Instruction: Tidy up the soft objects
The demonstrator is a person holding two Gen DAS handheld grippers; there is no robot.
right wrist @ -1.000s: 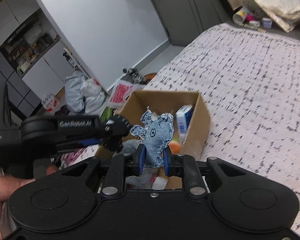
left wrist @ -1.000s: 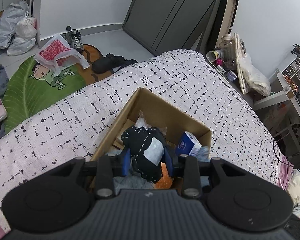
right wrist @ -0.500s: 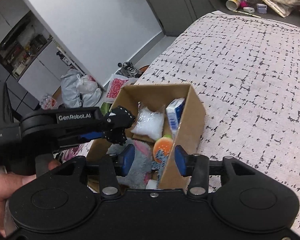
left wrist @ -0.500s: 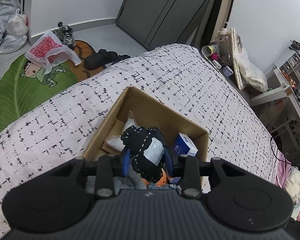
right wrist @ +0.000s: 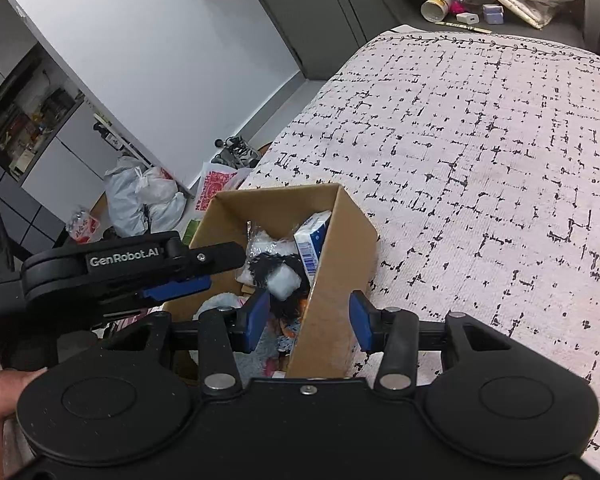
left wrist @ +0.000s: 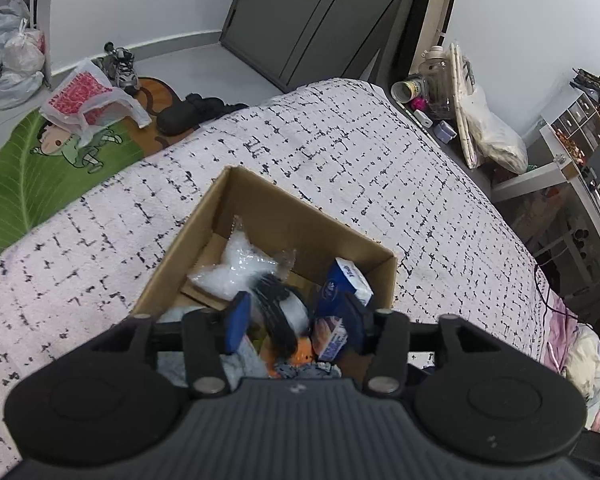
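An open cardboard box (left wrist: 300, 222) (right wrist: 332, 280) stands on the bed. In it lie a black-and-white soft toy (left wrist: 278, 312) (right wrist: 278, 274), a clear bag of white filling (left wrist: 236, 266), a blue-and-white carton (left wrist: 346, 284) (right wrist: 314, 240), a grey plush and an orange piece. My left gripper (left wrist: 294, 322) is open just above the box, the black toy loose between its pads. It also shows in the right wrist view (right wrist: 220, 270). My right gripper (right wrist: 308, 316) is open and empty, straddling the box's right wall.
The box sits on a white bedspread with black dashes (right wrist: 480, 168). On the floor lie a green cartoon rug (left wrist: 40, 164), plastic bags (left wrist: 84, 96), shoes (left wrist: 120, 66). A cluttered bedside (left wrist: 432, 92) and shelves stand at the right.
My left gripper opened and let the black toy drop into the box. My right gripper released the denim toy into the box earlier and stays open, now nearer the box wall.
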